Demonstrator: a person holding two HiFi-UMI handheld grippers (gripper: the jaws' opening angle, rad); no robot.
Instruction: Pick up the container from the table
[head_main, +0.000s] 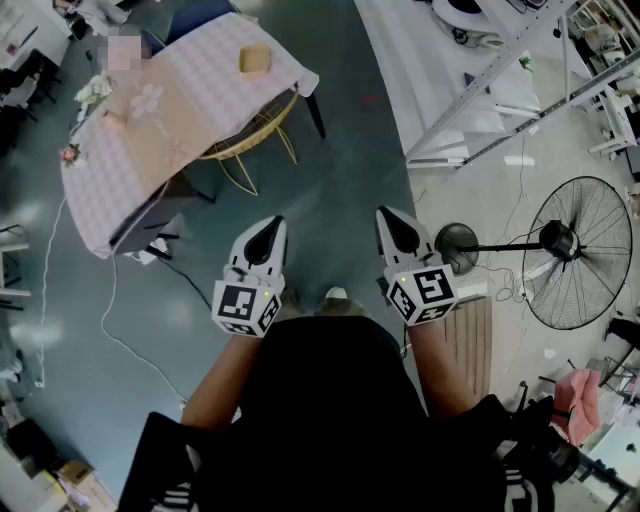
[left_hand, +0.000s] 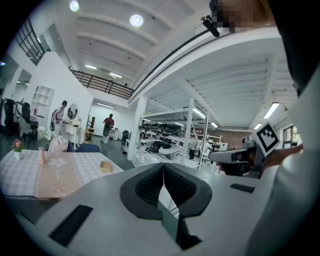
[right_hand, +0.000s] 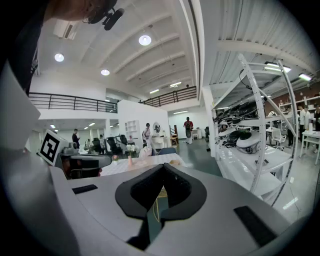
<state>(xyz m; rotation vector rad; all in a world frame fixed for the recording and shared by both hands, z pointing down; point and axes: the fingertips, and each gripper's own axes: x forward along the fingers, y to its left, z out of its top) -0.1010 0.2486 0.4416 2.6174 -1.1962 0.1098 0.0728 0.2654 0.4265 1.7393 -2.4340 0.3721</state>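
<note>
Left hand-held gripper (head_main: 268, 228), right hand-held gripper (head_main: 393, 222): clenched, empty. Container (head_main: 254, 59): on table (head_main: 200, 85), well apart. Step: approach; open jaws next.

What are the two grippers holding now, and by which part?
Nothing. The left gripper and the right gripper are shut and empty; the container sits on the table, apart from both.

No legible text, label, brand or number anywhere. Only black-and-white square marker patterns, with no letters or digits in them, on the left cube (head_main: 245, 305) of the left gripper (head_main: 268, 228) and the right cube (head_main: 422, 293) of the right gripper (head_main: 393, 218).
</note>
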